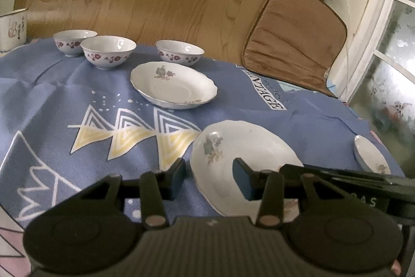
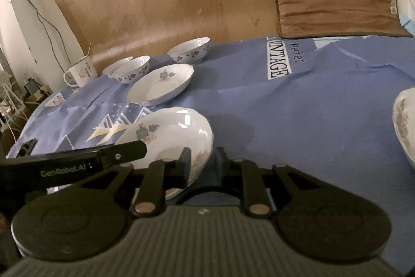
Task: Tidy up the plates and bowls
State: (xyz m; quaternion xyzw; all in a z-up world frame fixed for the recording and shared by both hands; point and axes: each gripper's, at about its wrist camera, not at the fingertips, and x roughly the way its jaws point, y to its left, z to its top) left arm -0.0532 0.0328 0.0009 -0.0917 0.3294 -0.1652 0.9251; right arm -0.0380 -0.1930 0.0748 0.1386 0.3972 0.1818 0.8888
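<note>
Left wrist: my left gripper (image 1: 209,177) has its jaws apart around the rim of the near plate (image 1: 243,147) on the blue cloth (image 1: 77,95), pads not pressing. A second plate (image 1: 173,85) and three bowls (image 1: 108,51) sit farther back.

Right wrist: my right gripper (image 2: 201,162) is clamped on the same plate's (image 2: 171,131) right rim.

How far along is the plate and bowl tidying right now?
Done: nothing stacked yet; the three bowls sit singly at the back. In hand: the right gripper seems to pinch the near plate by its rim, while the left gripper straddles the opposite rim, jaws open. Left: the far plate, the edge plate and all bowls.
</note>
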